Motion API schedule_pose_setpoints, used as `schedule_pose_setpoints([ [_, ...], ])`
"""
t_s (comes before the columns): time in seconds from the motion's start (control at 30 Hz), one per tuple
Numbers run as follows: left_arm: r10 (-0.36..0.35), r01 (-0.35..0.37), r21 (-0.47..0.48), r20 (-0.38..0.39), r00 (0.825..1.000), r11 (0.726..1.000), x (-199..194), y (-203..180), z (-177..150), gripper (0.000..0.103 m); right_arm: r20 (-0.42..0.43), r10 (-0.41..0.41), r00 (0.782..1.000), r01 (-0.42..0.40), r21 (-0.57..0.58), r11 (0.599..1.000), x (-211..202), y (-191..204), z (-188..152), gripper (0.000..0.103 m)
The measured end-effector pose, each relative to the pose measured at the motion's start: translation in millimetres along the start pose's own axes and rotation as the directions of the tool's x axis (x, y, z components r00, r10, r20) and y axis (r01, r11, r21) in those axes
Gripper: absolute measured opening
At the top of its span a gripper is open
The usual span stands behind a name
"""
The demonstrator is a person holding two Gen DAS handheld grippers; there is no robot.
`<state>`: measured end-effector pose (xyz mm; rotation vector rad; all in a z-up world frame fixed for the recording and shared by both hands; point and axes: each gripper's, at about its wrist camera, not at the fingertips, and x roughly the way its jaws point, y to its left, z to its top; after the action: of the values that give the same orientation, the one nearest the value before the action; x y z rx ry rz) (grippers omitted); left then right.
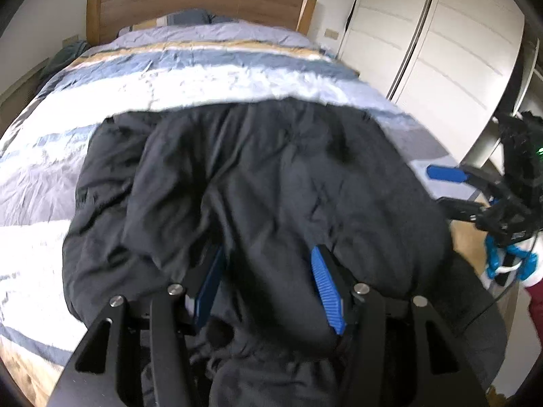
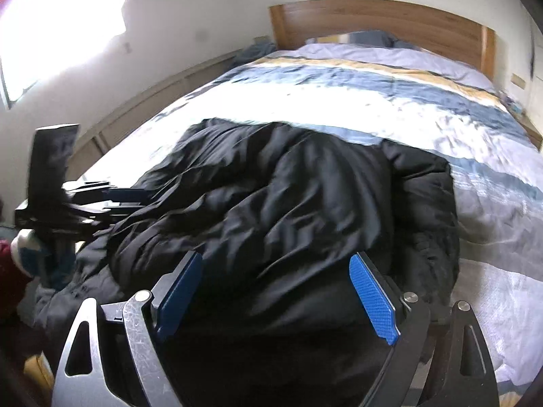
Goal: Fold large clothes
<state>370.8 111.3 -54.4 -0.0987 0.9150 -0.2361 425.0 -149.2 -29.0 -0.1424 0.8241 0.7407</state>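
A large black padded jacket (image 1: 258,183) lies bunched on the near end of the bed; it also shows in the right wrist view (image 2: 288,203). My left gripper (image 1: 268,261) is open, its blue pads (image 1: 327,288) on either side of a fold of the jacket at its near edge. My right gripper (image 2: 275,264) is open, its blue pads (image 2: 373,298) astride the jacket's near part. The right gripper also shows at the right edge of the left wrist view (image 1: 444,186), beside the jacket. The left gripper shows at the left of the right wrist view (image 2: 112,193).
The bed has a striped blue, white and tan cover (image 1: 190,78) and a wooden headboard (image 1: 200,3). White wardrobe doors (image 1: 434,51) stand to the right. A bright window (image 2: 51,27) and a low shelf along the wall (image 2: 142,101) are on the left.
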Motion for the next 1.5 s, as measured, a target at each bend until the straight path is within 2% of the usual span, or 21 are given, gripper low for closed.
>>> schedule_pose_setpoints([
  [0.17,-0.002,0.002,-0.035,-0.002,1.0,0.999,12.1,7.5,-15.1,0.052,-0.078,-0.025,0.997,0.024,-0.008,1.0,27.5,-7.0,-14.7,0.088],
  [0.33,0.003,-0.003,-0.033,-0.008,1.0,0.999,18.4,5.9,-16.3,0.052,-0.086,-0.01,0.996,0.014,0.051,0.999,38.7,-26.1,-22.5,0.088],
  [0.47,-0.008,0.008,-0.048,0.0,1.0,0.999,8.8,6.6,-10.1,0.052,-0.064,-0.006,0.998,0.01,0.063,0.998,26.7,-29.6,-16.3,0.088],
  [0.57,-0.017,0.019,-0.056,0.037,0.999,0.998,-8.5,8.5,-3.3,0.052,-0.026,-0.003,1.0,0.004,0.055,0.998,9.5,-22.8,-7.9,0.088],
  [0.73,0.007,-0.002,-0.052,0.088,0.996,0.999,-31.0,18.9,8.9,0.052,0.048,0.047,0.998,-0.048,0.038,0.998,-11.2,-0.9,9.8,0.088],
  [0.83,0.022,-0.019,-0.038,0.072,0.997,0.999,-26.8,26.0,14.1,0.052,0.054,0.084,0.995,-0.086,0.043,0.995,-5.7,9.9,14.3,0.088],
  [0.93,0.026,-0.025,-0.01,0.041,0.999,1.0,-14.8,27.3,13.0,0.052,0.018,0.086,0.996,-0.087,0.028,0.996,9.4,23.6,8.0,0.088],
  [1.17,0.015,-0.014,0.028,-0.008,1.0,1.0,18.0,38.6,-5.1,0.052,-0.092,0.006,0.996,-0.009,-0.028,1.0,46.9,25.5,-15.3,0.088],
  [1.37,0.011,-0.011,0.038,-0.001,1.0,0.999,34.8,41.5,-17.6,0.052,-0.128,-0.037,0.991,0.028,-0.075,0.997,71.2,22.3,-29.7,0.088],
  [1.5,0.004,-0.004,0.001,-0.015,1.0,1.0,38.3,46.8,-20.0,0.053,-0.125,-0.061,0.99,0.049,-0.097,0.994,75.7,23.2,-38.1,0.088],
])
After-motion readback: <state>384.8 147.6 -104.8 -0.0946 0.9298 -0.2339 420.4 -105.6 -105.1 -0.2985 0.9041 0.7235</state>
